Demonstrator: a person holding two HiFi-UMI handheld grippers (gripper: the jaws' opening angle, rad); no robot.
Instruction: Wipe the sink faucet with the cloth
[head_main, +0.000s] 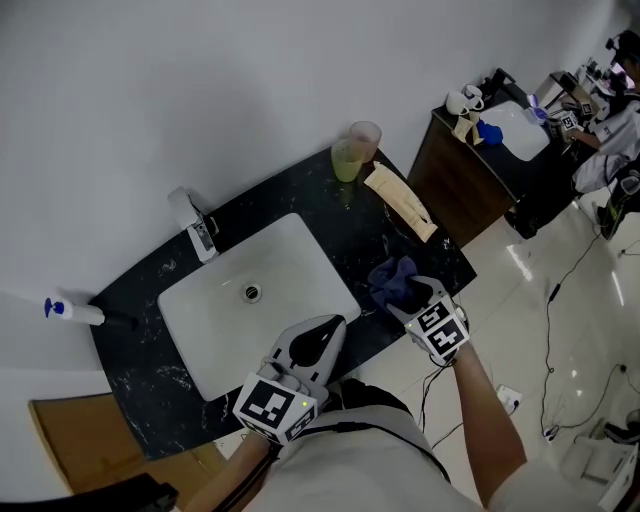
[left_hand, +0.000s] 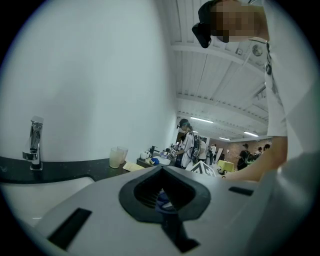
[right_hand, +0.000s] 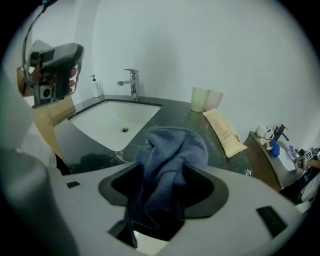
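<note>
The chrome faucet (head_main: 200, 228) stands at the back left of the white sink (head_main: 300, 240), set in a black counter; it also shows in the left gripper view as the faucet (left_hand: 34, 145) and in the right gripper view as the faucet (right_hand: 131, 82). A crumpled blue cloth (head_main: 392, 280) lies on the counter to the right of the sink. My right gripper (head_main: 405, 300) is over it with jaws wide, and the cloth (right_hand: 170, 160) sits loosely bunched between them. My left gripper (head_main: 335, 325) hovers over the sink's front edge, tips together and nothing in it.
Two plastic cups (head_main: 358, 150) and a beige pouch (head_main: 400, 200) sit on the counter's far right. A spray bottle (head_main: 70, 311) lies at the left end. A cardboard box (head_main: 60, 430) stands below left. Another counter (head_main: 470, 160) and cables (head_main: 560, 290) are on the right.
</note>
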